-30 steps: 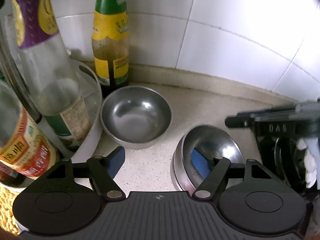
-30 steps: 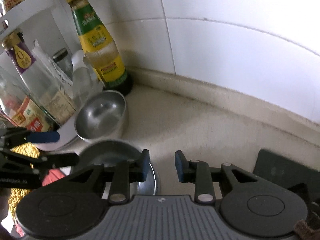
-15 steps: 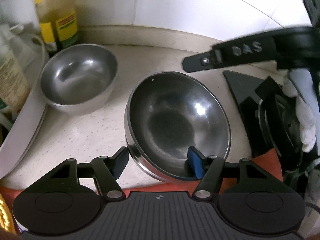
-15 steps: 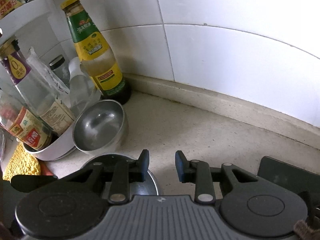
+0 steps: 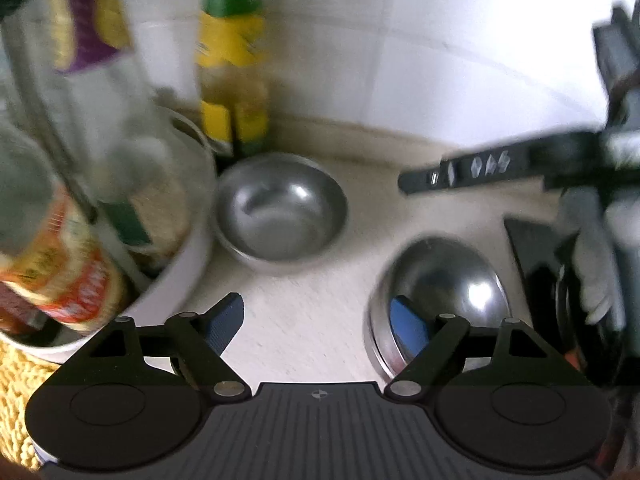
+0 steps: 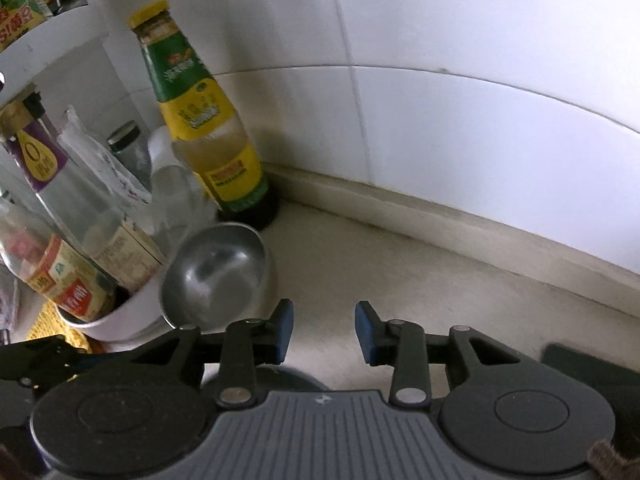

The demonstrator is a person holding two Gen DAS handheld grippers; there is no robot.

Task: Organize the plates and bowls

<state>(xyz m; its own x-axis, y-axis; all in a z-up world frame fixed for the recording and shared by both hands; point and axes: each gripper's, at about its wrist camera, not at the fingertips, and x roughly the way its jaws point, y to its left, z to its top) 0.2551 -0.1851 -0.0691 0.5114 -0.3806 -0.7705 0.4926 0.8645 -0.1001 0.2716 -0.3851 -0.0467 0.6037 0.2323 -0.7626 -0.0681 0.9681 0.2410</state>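
A small steel bowl (image 5: 280, 216) sits on the counter next to the sauce bottle and the white rack; it also shows in the right wrist view (image 6: 216, 276). A larger steel bowl (image 5: 444, 292) sits lower right in the left wrist view. My left gripper (image 5: 320, 320) is open wide, its right blue pad (image 5: 410, 322) inside that bowl's rim, its left pad over bare counter. My right gripper (image 6: 324, 330) is open and empty above the counter; the larger bowl's rim (image 6: 288, 376) peeks out under it. The left wrist view is motion-blurred.
A white round rack (image 6: 120, 320) holds several bottles and jars at the left. A green-and-yellow sauce bottle (image 6: 204, 128) stands in the tiled corner. A yellow cloth (image 5: 16, 380) lies under the rack. A black stove edge (image 6: 592, 368) is at the right.
The left wrist view swung back left and away from the larger bowl, which now sits smaller at lower right. The right gripper rose slightly and still stands open.
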